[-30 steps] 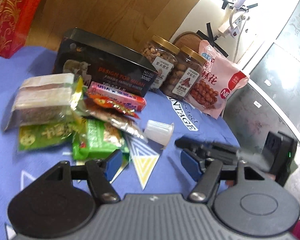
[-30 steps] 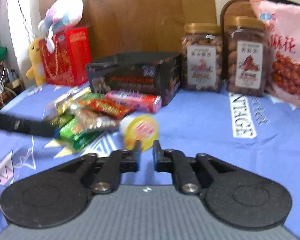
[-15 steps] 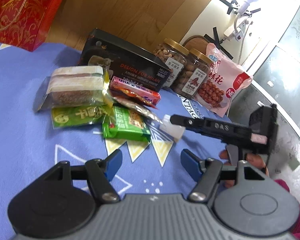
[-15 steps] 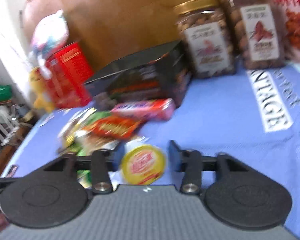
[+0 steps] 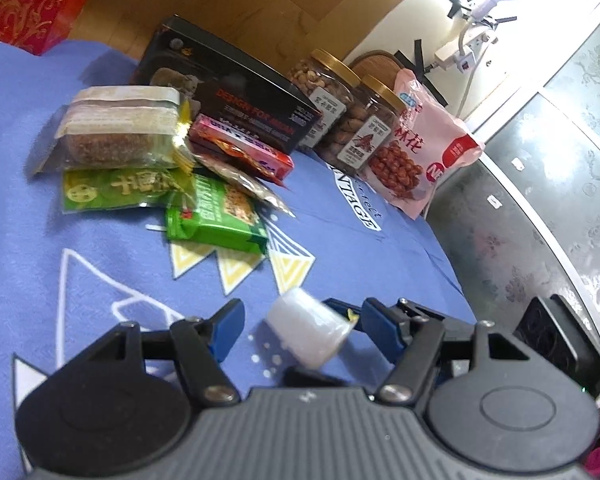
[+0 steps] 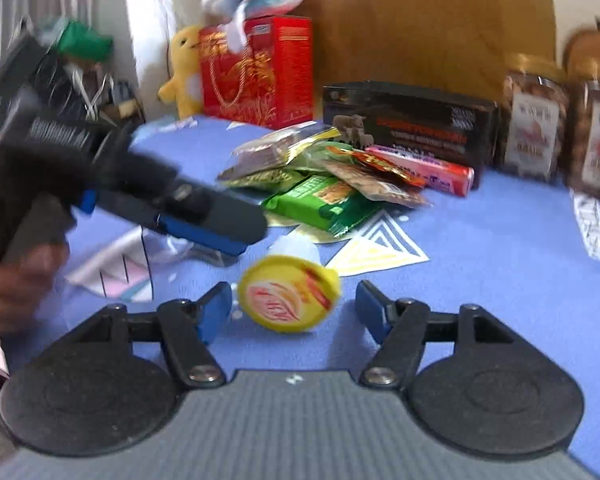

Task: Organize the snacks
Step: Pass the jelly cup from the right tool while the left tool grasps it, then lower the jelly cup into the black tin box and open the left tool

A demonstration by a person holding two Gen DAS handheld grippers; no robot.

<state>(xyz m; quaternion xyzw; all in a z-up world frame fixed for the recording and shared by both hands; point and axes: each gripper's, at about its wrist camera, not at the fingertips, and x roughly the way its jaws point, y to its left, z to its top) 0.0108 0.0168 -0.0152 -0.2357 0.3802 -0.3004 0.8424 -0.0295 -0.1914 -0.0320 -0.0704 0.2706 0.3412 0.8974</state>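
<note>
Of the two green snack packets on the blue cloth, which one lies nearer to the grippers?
The darker green packet picturing grain bars, by the yellow triangles; the lighter one lies farther back under the clear-wrapped cakes.

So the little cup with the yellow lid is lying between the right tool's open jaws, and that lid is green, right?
Not quite: the lid is yellow with a red print, not green, as the right wrist view shows. The rest holds: the cup lies between the right gripper's open jaws, which have just been opening.

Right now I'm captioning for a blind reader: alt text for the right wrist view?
A small jelly cup with a yellow lid lies between the open right tongs, on a blue cloth. Behind it, a snack packet pile and a black box; left tongs reach in.
</note>
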